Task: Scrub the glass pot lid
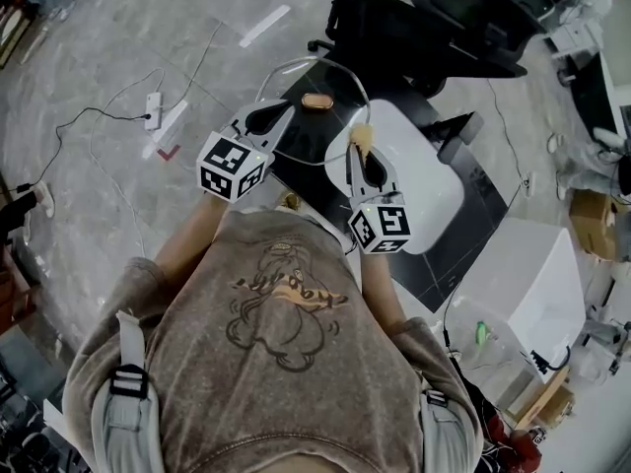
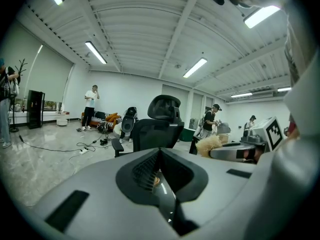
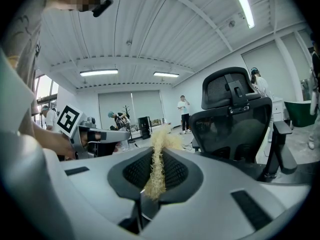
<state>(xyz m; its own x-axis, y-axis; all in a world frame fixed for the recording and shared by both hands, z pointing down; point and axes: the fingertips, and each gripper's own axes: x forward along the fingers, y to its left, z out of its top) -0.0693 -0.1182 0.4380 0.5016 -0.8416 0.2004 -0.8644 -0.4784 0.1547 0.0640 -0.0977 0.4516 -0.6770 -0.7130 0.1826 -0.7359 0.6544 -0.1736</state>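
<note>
In the head view the round glass pot lid [image 1: 315, 131], with a brown knob [image 1: 315, 101] and a metal rim, is held up in front of the person. My left gripper [image 1: 268, 116] is shut on the lid's left edge. In the left gripper view that edge shows as a shiny strip [image 2: 167, 204] between the closed jaws [image 2: 159, 171]. My right gripper [image 1: 362, 154] is shut on a straw-coloured fibre scrubber [image 1: 362, 137], whose tuft sits at the lid's right side. The scrubber [image 3: 157, 159] stands up from the right jaws [image 3: 156, 173].
Below the lid lies a black table [image 1: 463, 239] bearing a white rounded basin [image 1: 424, 185]. A black office chair [image 1: 434, 18] stands just beyond it. A white box [image 1: 523, 284] is at the right, and cables with a power strip [image 1: 153, 109] lie on the floor. Several people stand far off.
</note>
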